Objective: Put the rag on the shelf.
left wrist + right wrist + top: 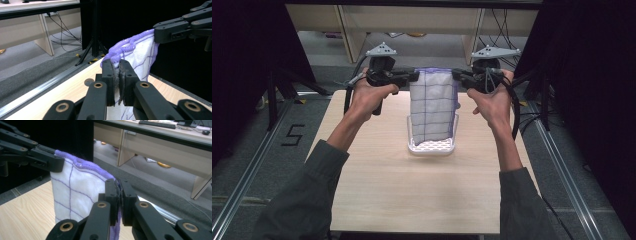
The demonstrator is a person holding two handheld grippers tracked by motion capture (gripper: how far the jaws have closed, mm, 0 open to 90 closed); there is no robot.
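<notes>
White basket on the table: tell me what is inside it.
The lower end of the towel hangs into the white basket, while both grippers hold its top corners. The perforated floor shows in front; anything beneath the cloth is covered.

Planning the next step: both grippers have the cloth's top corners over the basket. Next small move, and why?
Probably lower both together. The left gripper and right gripper are shut on the towel, which hangs straight with its bottom edge already inside the white basket, so descending should feed it in.

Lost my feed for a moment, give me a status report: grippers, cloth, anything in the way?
Left gripper and right gripper both shut on the cloth, one top corner each. Cloth hangs above the white basket. Nothing in the way.
</notes>
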